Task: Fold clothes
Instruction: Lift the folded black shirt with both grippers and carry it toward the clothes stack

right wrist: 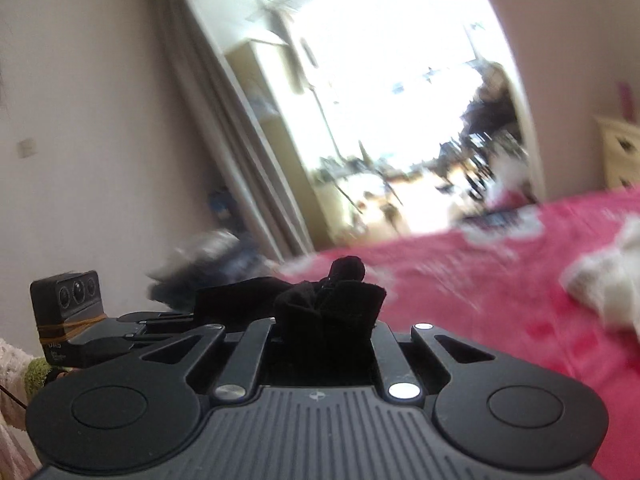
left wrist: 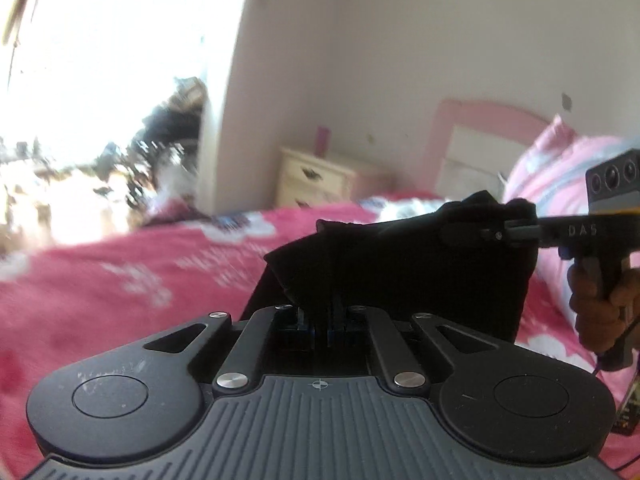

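Observation:
A black garment (left wrist: 400, 256) hangs stretched between both grippers above a pink floral bedspread (left wrist: 120, 272). My left gripper (left wrist: 320, 312) is shut on one edge of the black garment, which covers its fingertips. My right gripper (left wrist: 492, 232) comes in from the right, shut on the garment's far corner. In the right wrist view my right gripper (right wrist: 332, 312) is shut on bunched black cloth (right wrist: 332, 304), and the left gripper (right wrist: 176, 320) shows at the left holding the same garment.
A pink pillow (left wrist: 560, 172) and pink headboard (left wrist: 480, 120) lie at the bed's right. A cream nightstand (left wrist: 320, 180) stands by the wall. A white garment (right wrist: 600, 276) lies on the bedspread (right wrist: 500, 300). A bright doorway (right wrist: 400, 100) opens beyond the bed.

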The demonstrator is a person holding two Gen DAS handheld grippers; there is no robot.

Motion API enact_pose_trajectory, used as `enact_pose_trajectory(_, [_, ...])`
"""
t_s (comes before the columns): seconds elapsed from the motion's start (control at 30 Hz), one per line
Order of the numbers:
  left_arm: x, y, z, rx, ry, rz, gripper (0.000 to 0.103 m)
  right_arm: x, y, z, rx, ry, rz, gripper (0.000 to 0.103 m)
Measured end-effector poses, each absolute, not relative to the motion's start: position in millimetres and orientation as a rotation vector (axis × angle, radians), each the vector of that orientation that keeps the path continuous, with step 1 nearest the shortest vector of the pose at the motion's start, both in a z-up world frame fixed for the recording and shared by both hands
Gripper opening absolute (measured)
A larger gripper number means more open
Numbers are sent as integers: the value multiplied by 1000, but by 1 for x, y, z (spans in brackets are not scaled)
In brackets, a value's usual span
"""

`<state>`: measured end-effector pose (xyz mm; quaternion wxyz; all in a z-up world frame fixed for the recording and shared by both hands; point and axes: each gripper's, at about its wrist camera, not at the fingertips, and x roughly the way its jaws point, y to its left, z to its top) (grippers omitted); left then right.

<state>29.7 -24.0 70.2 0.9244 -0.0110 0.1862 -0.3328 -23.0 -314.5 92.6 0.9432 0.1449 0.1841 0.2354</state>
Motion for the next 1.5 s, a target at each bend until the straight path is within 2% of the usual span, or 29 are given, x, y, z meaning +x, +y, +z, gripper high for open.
enact_pose_trajectory(0.3, [-25,94,155,-19,178,-375,3,24,-187,179,252,272,745,9])
enact_pose_trajectory(0.57, [-53,195,182,-45,203,-138,3,60,-35,212,295,371,979,9])
enact_pose_trajectory(0.73, [-63,240,169,-70,231,-23,3,90,41,189,320,479,1034,9])
enact_pose_trajectory(0.9, [-60,279,144,-118,283,44,3,108,86,141,370,565,1042,9])
enact_pose_trajectory(1.1, [-34,311,101,-199,368,60,3,132,111,88,419,654,957,9])
enact_pose_trajectory(1.37, [13,329,78,-210,412,14,3,165,115,58,393,695,871,9])
enact_pose_trajectory(1.5, [37,348,44,-238,489,4,3,196,122,31,355,768,836,9])
